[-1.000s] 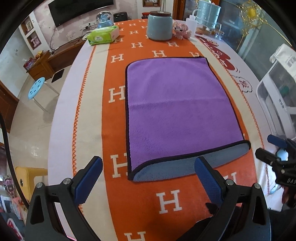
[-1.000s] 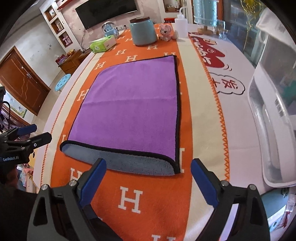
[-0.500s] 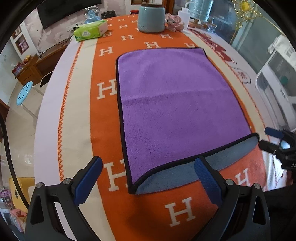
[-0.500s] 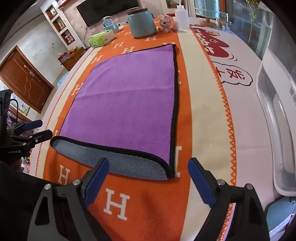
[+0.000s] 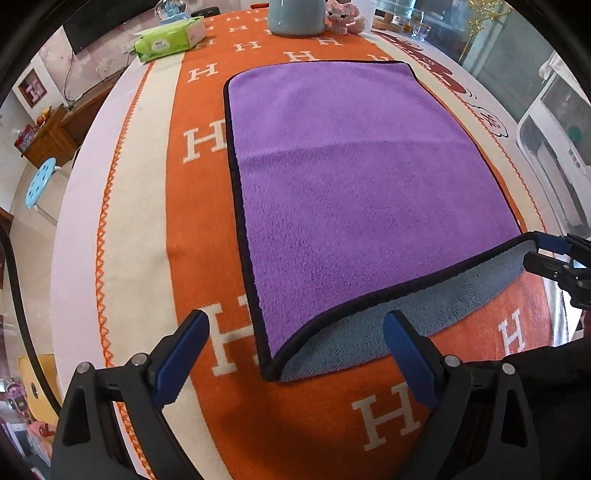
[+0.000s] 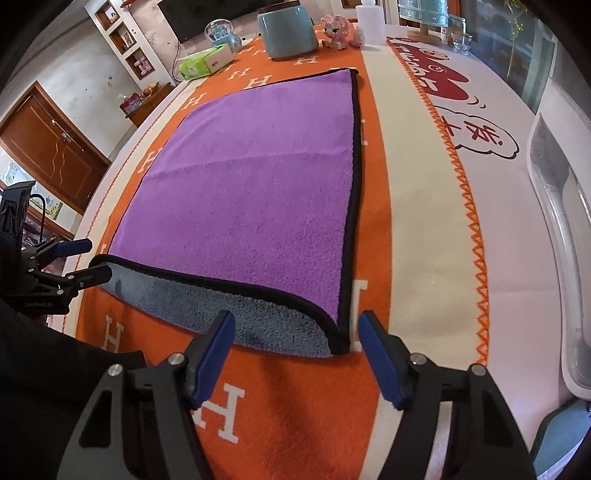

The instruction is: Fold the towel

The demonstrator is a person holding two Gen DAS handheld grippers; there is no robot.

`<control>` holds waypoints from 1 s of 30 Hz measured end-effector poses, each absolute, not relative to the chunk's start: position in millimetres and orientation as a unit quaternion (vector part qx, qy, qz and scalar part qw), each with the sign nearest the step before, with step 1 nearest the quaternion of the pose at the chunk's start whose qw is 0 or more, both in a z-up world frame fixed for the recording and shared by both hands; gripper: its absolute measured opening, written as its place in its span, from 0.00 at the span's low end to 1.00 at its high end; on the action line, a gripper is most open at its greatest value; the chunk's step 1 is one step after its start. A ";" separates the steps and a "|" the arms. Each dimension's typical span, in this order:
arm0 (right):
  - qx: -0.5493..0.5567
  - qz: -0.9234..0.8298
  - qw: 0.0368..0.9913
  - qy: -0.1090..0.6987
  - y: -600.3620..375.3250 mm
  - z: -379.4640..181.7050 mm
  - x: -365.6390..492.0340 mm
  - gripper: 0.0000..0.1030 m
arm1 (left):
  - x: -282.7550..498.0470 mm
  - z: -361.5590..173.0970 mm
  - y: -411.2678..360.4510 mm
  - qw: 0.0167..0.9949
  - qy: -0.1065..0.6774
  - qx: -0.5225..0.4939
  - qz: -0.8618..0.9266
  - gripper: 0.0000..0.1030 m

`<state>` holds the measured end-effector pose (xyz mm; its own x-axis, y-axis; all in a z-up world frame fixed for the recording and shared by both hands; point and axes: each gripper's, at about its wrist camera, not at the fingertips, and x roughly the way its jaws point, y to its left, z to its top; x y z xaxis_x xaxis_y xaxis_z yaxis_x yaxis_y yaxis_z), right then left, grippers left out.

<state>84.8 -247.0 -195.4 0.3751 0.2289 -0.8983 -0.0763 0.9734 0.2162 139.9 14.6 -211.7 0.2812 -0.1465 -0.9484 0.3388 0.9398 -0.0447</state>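
Observation:
A purple towel (image 5: 354, 177) with a black hem and grey underside lies folded once on the orange H-patterned cloth; it also shows in the right wrist view (image 6: 251, 192). The grey lower layer sticks out along the near edge. My left gripper (image 5: 295, 343) is open, just above the towel's near left corner. My right gripper (image 6: 295, 336) is open, just above the near right corner. Each gripper shows at the edge of the other's view, the right gripper (image 5: 546, 251) and the left gripper (image 6: 85, 262), both beside the towel's near corners.
At the far end stand a teal jar (image 6: 288, 33), a green tissue pack (image 5: 170, 40), a pink toy (image 6: 336, 29) and a white bottle (image 6: 369, 22). A clear plastic bin (image 6: 561, 229) sits off the right side. A blue stool (image 5: 40, 181) stands left of the table.
Both grippers have moved forward and down toward the towel's near corners, staying open. The towel has not moved.

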 end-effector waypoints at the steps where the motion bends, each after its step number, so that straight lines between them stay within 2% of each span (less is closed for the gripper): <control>1: 0.070 0.092 0.826 0.551 -247.2 -196.4 84.9 0.64 | 140.6 -212.1 15.1 0.795 0.581 0.081 -0.154 0.91; 9: 0.079 0.097 0.824 0.552 -248.0 -198.9 85.8 0.59 | 141.1 -217.4 15.0 0.790 0.588 0.066 -0.161 0.76; 13: 0.080 0.094 0.824 0.552 -248.0 -199.2 85.1 0.54 | 141.7 -218.7 15.0 0.787 0.592 0.058 -0.164 0.73; 17: 0.076 0.090 0.825 0.552 -248.3 -199.6 84.2 0.49 | 141.9 -221.2 16.0 0.783 0.597 0.049 -0.169 0.61; 21: 0.069 0.084 0.827 0.552 -248.4 -199.9 83.5 0.42 | 142.6 -220.1 19.1 0.785 0.596 0.043 -0.166 0.54; 26: 0.064 0.079 0.828 0.552 -249.2 -199.4 82.2 0.37 | 138.9 -216.1 27.5 0.788 0.593 0.031 -0.165 0.48; 30: 0.062 0.078 0.829 0.551 -250.1 -199.3 82.0 0.33 | 136.2 -210.9 31.6 0.792 0.587 0.027 -0.168 0.48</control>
